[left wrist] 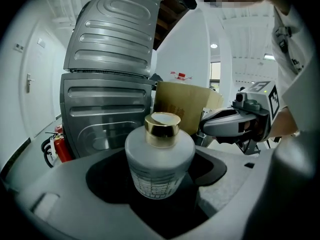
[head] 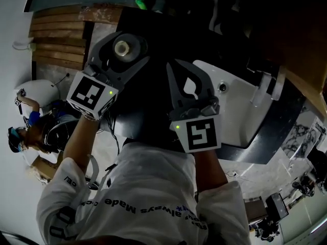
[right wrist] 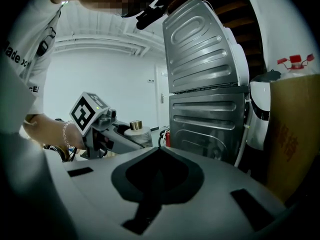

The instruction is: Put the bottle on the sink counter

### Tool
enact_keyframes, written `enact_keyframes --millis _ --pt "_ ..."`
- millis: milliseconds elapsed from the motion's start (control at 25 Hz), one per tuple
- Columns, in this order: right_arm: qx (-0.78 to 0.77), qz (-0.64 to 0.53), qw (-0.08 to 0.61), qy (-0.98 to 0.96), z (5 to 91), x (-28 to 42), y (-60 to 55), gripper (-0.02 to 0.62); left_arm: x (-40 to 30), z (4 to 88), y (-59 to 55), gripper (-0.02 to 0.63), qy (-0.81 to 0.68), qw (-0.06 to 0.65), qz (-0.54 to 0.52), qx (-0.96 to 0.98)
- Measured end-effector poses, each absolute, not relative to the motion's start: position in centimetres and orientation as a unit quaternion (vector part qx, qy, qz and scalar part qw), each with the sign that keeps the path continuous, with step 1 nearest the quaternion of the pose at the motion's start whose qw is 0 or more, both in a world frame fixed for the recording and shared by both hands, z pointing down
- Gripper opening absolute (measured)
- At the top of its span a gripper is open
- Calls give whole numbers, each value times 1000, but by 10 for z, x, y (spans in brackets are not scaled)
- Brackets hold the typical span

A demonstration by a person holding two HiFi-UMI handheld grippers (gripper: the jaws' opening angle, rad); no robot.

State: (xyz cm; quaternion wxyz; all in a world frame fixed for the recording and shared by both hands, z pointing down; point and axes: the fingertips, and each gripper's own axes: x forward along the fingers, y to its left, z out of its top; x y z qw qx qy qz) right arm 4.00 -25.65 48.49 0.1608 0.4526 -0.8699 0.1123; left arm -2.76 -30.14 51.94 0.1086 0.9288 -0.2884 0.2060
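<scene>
A frosted white bottle (left wrist: 159, 160) with a gold cap stands upright between the jaws of my left gripper (left wrist: 161, 186), which is shut on it. From the head view the bottle's cap (head: 122, 48) shows from above inside the left gripper (head: 121, 56), held in the air left of the white sink (head: 236, 117). My right gripper (head: 185, 74) hovers beside it, nearer the sink's left rim. In the right gripper view, the right gripper (right wrist: 159, 153) has its jaws together with nothing in them, and the left gripper with the bottle (right wrist: 134, 128) shows at the left.
A dark counter (head: 278, 131) surrounds the sink. Ribbed grey metal panels (left wrist: 111, 69) stand ahead of both grippers. A cardboard box (left wrist: 184, 104) and a red fire extinguisher (left wrist: 61, 149) sit beyond. Wooden slats (head: 56, 40) lie at the upper left.
</scene>
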Motion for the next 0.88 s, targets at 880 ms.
enact_keyframes --millis 880 --pt "453 136 150 -868 539 33 -287 8 -25 596 -337 337 -298 119 237 917"
